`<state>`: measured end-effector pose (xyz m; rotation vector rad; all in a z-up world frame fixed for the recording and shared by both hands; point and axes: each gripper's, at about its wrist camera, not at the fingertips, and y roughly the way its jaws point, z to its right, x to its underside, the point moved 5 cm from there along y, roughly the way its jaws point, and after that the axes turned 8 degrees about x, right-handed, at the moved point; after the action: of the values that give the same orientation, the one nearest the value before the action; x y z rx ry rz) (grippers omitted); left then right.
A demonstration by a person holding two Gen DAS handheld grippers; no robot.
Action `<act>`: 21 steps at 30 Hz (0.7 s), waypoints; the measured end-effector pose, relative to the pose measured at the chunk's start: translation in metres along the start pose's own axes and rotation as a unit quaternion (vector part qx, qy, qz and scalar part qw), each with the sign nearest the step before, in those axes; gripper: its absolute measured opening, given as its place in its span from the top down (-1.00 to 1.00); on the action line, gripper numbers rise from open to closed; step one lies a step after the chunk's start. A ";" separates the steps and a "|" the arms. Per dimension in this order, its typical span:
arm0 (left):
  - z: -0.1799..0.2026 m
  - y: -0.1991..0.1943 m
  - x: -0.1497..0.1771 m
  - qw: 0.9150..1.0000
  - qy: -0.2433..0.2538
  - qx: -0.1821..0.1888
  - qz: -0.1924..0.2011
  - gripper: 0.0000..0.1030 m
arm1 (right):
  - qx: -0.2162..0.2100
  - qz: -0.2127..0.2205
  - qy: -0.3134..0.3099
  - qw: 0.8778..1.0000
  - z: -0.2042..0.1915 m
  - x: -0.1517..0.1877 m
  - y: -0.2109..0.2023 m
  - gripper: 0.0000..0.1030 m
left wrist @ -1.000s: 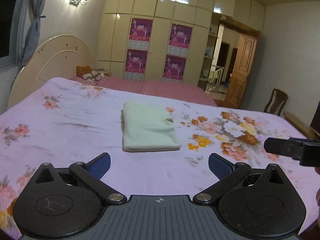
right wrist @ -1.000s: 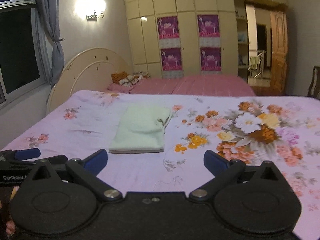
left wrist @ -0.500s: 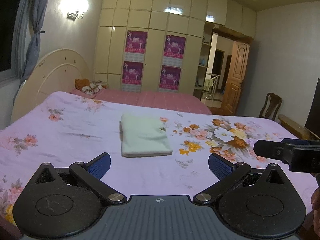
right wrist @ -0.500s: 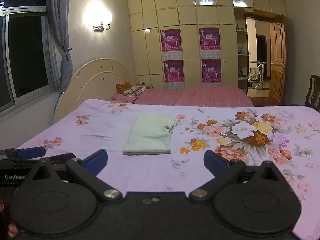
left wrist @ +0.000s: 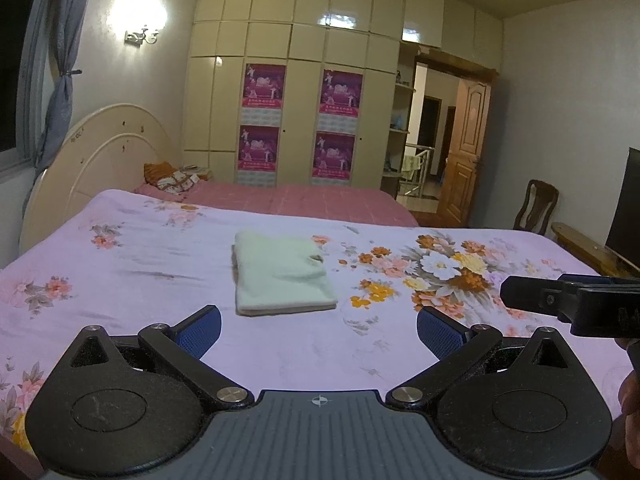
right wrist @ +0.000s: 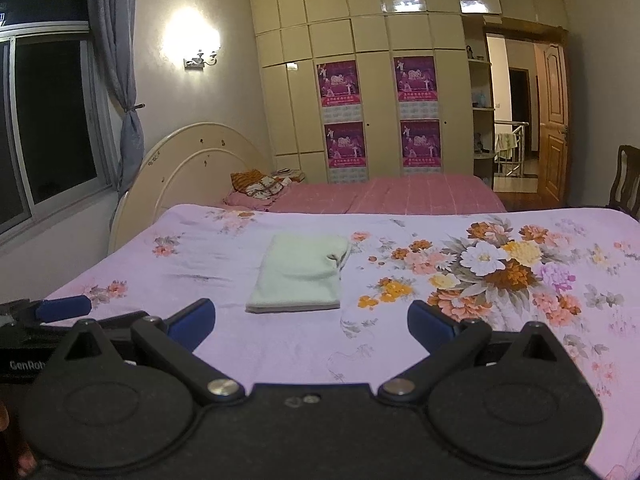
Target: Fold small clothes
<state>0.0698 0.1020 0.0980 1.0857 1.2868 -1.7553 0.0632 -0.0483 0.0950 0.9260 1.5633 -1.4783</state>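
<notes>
A pale green garment (left wrist: 282,274) (right wrist: 300,272) lies folded into a flat rectangle on the lilac floral bedspread (left wrist: 140,280) (right wrist: 500,340). My left gripper (left wrist: 319,332) hovers open near the bed's front edge, well short of the garment, nothing between its blue pads. My right gripper (right wrist: 311,326) is likewise open and empty, also back from the garment. In the left wrist view the right gripper (left wrist: 572,304) juts in from the right edge. The left gripper's blue finger (right wrist: 60,307) shows at the left of the right wrist view.
Behind the bedspread lies a pink sheet (left wrist: 304,200) with a patterned pillow (left wrist: 172,178) by the cream headboard (left wrist: 96,160). A wardrobe wall with posters (left wrist: 300,120) stands at the back. A wooden door (left wrist: 468,152) and chair (left wrist: 536,204) are at right; a window (right wrist: 44,128) at left.
Both grippers have pulled back and risen away from the folded garment, so it looks smaller and farther off. Both stayed open throughout.
</notes>
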 end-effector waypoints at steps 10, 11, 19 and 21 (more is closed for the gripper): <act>0.003 -0.001 -0.001 1.000 0.002 0.000 0.001 -1.00 | 0.004 -0.004 0.000 1.000 0.002 0.003 -0.001 -0.98; 0.003 -0.001 -0.001 1.000 0.002 0.000 0.002 -1.00 | 0.004 -0.003 0.000 1.000 0.002 0.003 -0.001 -0.98; 0.008 0.000 -0.002 1.000 0.006 -0.001 0.002 -1.00 | 0.003 -0.001 -0.002 1.000 0.007 0.001 -0.002 -0.98; 0.008 0.000 -0.002 1.000 0.005 -0.001 0.002 -1.00 | 0.003 -0.001 -0.001 1.000 0.006 0.001 -0.002 -0.98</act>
<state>0.0690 0.0940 0.1014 1.0976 1.2906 -1.7469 0.0610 -0.0546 0.0948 0.9266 1.5582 -1.4855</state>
